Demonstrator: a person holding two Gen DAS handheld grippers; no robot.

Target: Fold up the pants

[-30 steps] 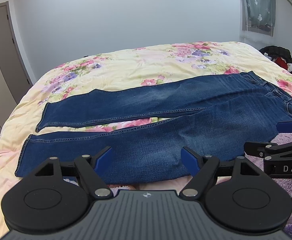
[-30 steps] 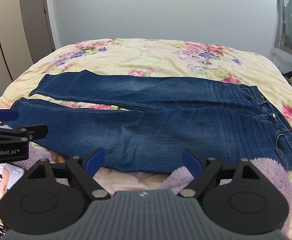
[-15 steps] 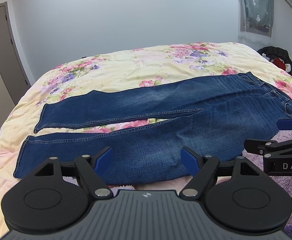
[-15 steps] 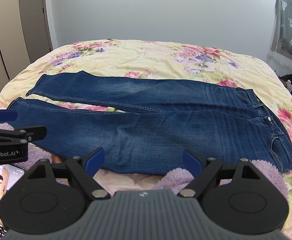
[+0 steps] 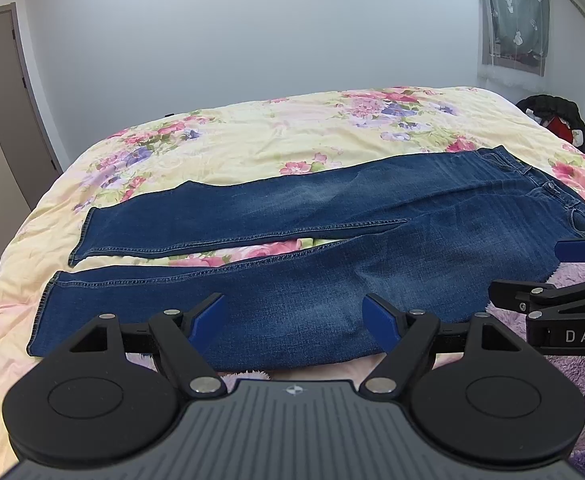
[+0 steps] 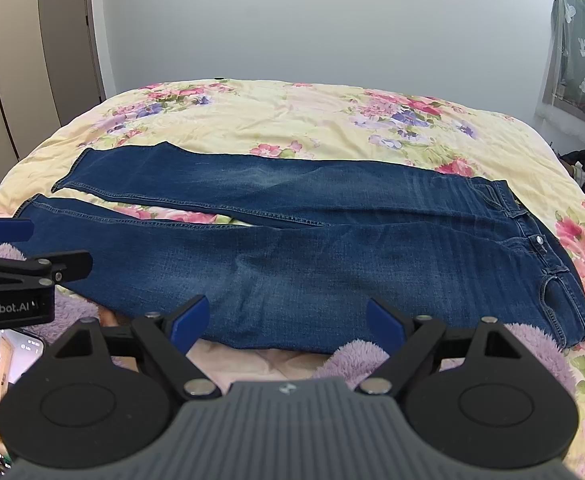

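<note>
Left wrist view showed the dark blue denim pants [image 5: 332, 248] lying flat and full length across the yellow floral-print quilt [image 5: 272, 136] on the bed, waistband to your right and both hems to your left. The two legs lay apart, with a narrow strip of quilt showing between them from the hems up toward the crotch. No fold of any kind was present: neither leg had been laid over the other, and the length was unbroken.

Your left gripper [image 5: 294, 320] hung above the near leg with its blue-tipped fingers [image 5: 208, 316] spread wide and nothing between them. Right wrist view gave the same finding for your right gripper [image 6: 288, 320]: fingers [image 6: 384, 322] wide apart, empty, poised over the near edge of the pants toward the seat. Neither gripper was touching the cloth, as far as these views allowed.

A lilac fleecy blanket [image 6: 356, 356] lay at the near edge of the bed, partly under the pants. A phone with a lit screen [image 6: 0, 364] sat at the lower left of the right wrist view.

My assessment: the task stood at its start. The garment was laid out and ready, and every fold remained for you to do, likely beginning with bringing one leg over the other.
</note>
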